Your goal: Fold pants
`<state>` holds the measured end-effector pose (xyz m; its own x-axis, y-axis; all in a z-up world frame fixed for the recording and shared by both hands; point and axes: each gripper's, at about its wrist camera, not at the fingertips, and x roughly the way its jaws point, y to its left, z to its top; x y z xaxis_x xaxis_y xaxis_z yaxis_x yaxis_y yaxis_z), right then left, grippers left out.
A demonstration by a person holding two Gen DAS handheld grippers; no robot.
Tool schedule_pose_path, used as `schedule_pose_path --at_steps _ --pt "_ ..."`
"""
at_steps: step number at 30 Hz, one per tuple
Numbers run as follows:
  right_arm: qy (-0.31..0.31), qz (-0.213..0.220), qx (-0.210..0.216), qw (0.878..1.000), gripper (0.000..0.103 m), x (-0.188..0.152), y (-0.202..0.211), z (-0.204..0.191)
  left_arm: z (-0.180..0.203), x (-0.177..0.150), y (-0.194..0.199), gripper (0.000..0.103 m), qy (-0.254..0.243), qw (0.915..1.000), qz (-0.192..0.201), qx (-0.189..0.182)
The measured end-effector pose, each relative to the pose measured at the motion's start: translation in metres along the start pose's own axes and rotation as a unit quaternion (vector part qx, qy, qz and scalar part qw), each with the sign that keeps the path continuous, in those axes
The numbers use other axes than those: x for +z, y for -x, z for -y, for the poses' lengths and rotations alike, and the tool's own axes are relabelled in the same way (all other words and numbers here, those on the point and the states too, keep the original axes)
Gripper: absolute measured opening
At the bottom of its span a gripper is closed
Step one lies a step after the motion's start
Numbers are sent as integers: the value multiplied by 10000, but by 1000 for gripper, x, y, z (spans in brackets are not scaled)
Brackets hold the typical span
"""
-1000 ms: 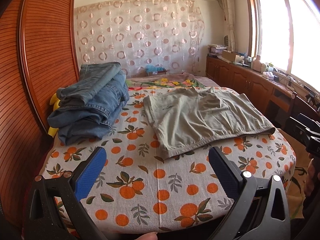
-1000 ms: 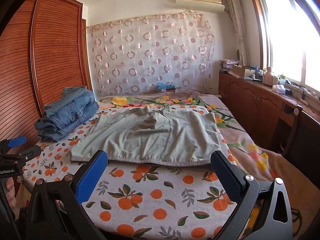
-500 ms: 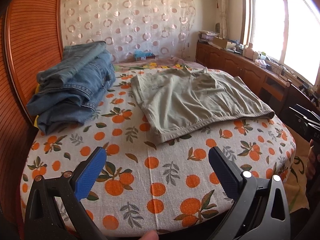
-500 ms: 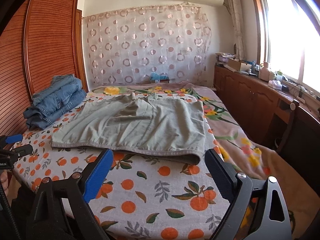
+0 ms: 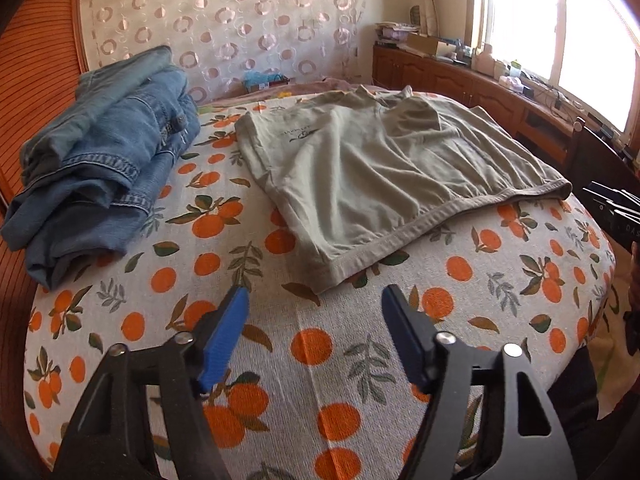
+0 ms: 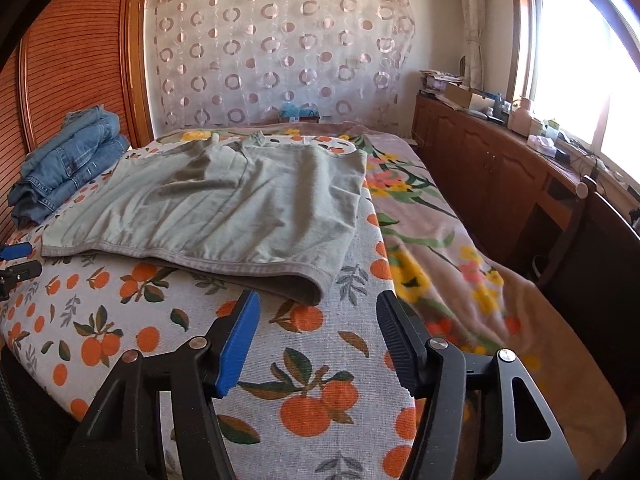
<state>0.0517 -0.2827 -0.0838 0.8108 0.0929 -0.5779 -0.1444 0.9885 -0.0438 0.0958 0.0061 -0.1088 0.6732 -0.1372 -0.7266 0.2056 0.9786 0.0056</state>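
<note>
Green pants (image 5: 384, 176) spread flat on the bed (image 5: 304, 352), waistband hem nearest, beside folded jeans (image 5: 100, 172). Left tool (image 5: 314, 334) short of near hem corner, jaws closing, nothing between. Right tool (image 6: 318, 330) just short of other corner, likewise closing on air (too early?). Risk: pinching only the top layer, or catching the orange-print sheet (image 6: 120, 320) too, dragging it.

Small dark print on olive pants (image 5: 298, 133), illegible. Letters "DAS" on right gripper (image 5: 616, 216) body.
</note>
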Motion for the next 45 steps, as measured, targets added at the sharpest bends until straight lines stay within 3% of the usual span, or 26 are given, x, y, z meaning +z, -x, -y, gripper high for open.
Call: schedule_pose_path --at_steps 7,18,21,23,34,45 --pt "68 -136 78 9999 55 12 -6 -9 -5 5 -9 37 55 9998 -112 -177" --pt "80 -187 118 9997 36 24 -21 5 -3 9 -5 21 57 9996 16 -285" --pt "93 -237 153 9996 26 25 -27 7 -5 10 -7 16 93 9994 30 -319" --pt "127 -267 235 9993 8 25 -32 6 -5 11 -7 13 90 9994 50 -339" --pt "127 -93 600 9981 4 23 3 29 -3 6 27 9 -23 9981 354 -497" --pt "119 -261 842 9960 4 -10 44 49 0 -32 53 9 -75 9979 178 -614"
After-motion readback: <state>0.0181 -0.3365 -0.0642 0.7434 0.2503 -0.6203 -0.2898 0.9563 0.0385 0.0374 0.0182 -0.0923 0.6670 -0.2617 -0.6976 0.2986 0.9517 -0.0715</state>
